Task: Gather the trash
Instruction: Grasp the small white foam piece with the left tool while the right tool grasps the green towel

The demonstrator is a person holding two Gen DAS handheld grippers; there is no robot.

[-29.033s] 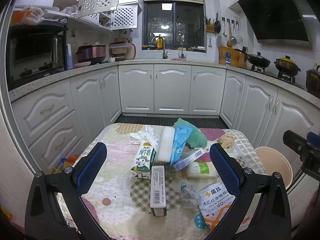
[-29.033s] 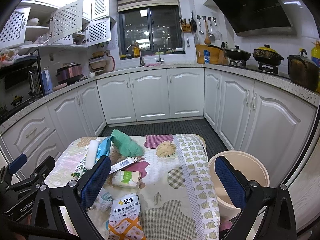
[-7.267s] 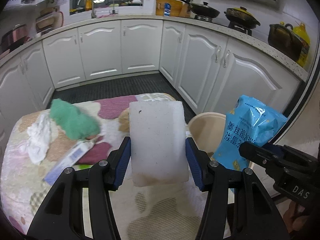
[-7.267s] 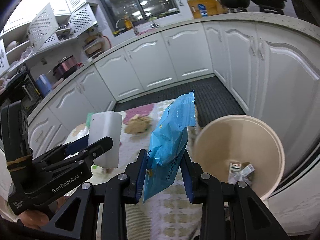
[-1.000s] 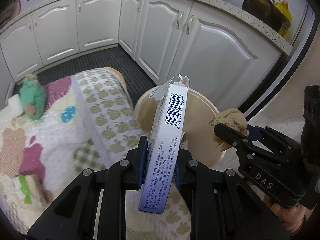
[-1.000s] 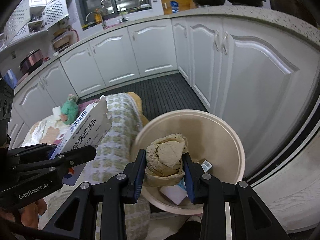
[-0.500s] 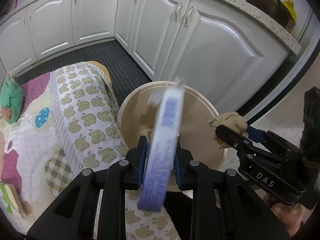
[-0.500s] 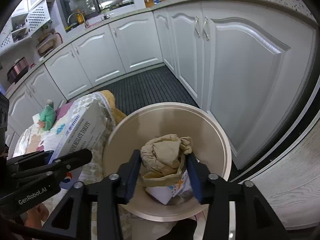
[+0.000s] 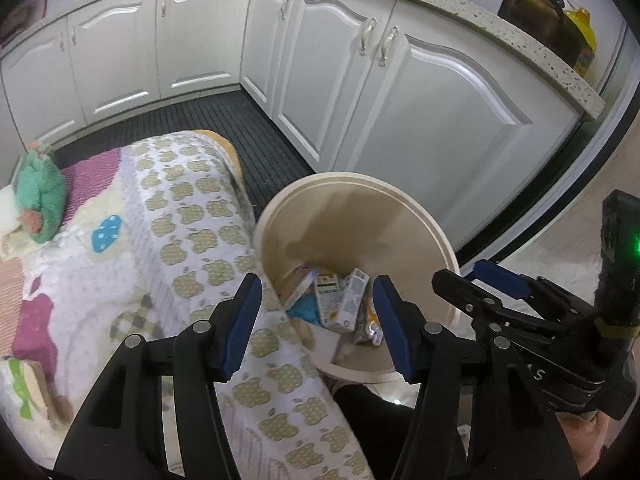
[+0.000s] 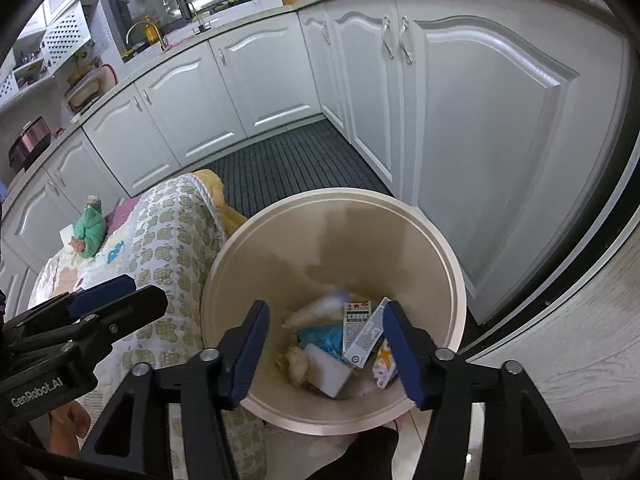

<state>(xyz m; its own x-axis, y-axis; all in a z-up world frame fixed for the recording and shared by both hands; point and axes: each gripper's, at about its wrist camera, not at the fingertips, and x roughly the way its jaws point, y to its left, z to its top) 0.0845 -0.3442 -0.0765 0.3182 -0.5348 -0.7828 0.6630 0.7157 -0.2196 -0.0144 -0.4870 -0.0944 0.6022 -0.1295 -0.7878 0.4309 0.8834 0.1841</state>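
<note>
Evenly lit, fisheye-warped, perhaps slightly soft.

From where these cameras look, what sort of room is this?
A home kitchen, most likely: white cabinets run under a speckled countertop, a sink tap stands by the window, and pots sit on the counter.

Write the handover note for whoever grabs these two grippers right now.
Left gripper: open, nothing held; its jaws have just been opening.
Right gripper: open, nothing held; jaws likewise just opening.
Both are above the beige bin beside the table.
Done: cartons, a blue packet, a white block and a crumpled brown wad lie in the bin.
Left: the green cloth at the table's far end, and a green-and-white packet at its near left edge.
</note>
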